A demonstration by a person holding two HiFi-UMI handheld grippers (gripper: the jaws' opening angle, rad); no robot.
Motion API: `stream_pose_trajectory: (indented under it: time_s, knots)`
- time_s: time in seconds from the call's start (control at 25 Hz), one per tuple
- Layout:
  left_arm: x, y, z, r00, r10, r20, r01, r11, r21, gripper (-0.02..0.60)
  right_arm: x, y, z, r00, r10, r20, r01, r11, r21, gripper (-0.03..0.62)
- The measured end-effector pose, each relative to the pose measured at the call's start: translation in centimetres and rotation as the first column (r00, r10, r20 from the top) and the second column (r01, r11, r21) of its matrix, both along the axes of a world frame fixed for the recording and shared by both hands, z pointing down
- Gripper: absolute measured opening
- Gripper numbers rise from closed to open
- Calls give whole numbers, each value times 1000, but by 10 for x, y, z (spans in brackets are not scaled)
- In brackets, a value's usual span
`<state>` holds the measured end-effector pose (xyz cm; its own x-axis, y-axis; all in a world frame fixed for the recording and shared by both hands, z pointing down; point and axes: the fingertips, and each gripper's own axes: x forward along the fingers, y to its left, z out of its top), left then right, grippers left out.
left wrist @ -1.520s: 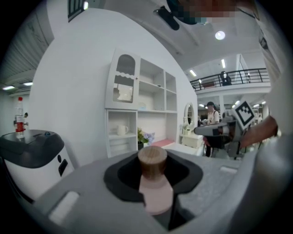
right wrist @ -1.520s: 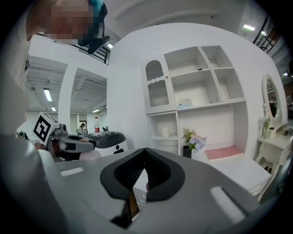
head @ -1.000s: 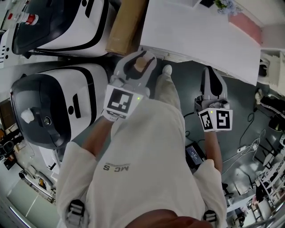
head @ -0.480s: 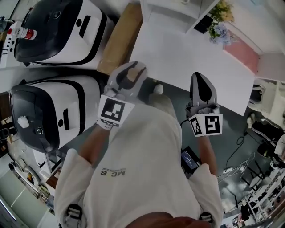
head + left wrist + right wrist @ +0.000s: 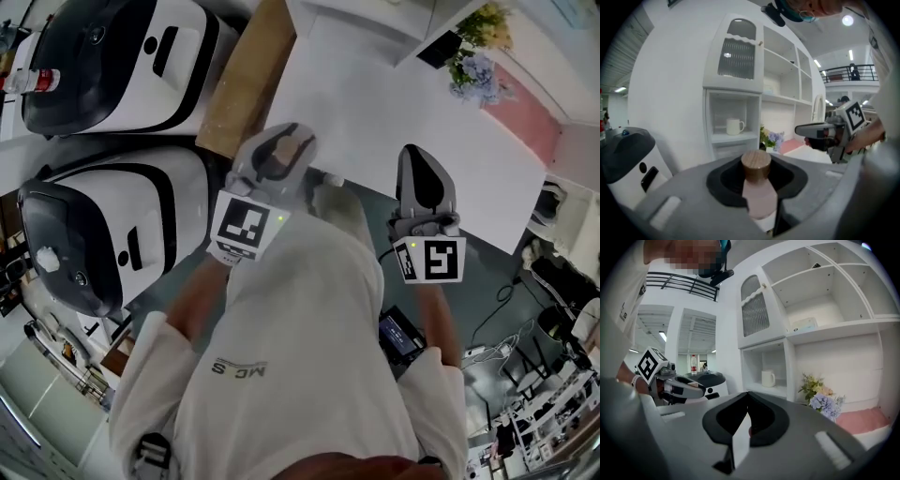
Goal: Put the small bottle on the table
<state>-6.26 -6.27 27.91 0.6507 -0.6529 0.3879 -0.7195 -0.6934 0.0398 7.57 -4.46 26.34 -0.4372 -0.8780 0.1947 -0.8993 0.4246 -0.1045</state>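
Grey floor (image 5: 487,262) lies below me. My left gripper (image 5: 284,142) is clamped on the small bottle (image 5: 758,192); my right gripper (image 5: 419,161) is closed and empty. I'd carry the bottle over the white bench (image 5: 412,103), lower gently, then release.

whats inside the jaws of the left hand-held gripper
A small pink bottle with a brown cap, clamped by the left hand-held gripper. The jaws cover its base, so what is below the grip cannot be seen.

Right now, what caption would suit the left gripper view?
Left gripper holds a small pink bottle before a white cupboard with a mug.
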Motion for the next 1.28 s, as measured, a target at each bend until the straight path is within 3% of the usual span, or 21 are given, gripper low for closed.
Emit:
stream_pose_trajectory:
  time_s: [0.24, 0.48, 0.88, 1.28]
  knots:
    - [22, -29, 20, 999, 37, 20, -37, 999, -13, 114, 12, -23, 27, 1000, 22, 21, -21, 998, -54, -5]
    - [37, -47, 34, 997, 59, 45, -59, 998, -15, 114, 8, -34, 40, 999, -41, 11, 42, 996, -79, -5]
    - [34, -79, 99, 999, 19, 47, -18, 999, -27, 114, -3, -61, 102, 999, 6, 53, 0, 993, -117, -5]
    - [29, -95, 158, 998, -4, 62, 4, 1000, -9, 114, -12, -73, 153, 1000, -5, 22, 8, 990, -141, -5]
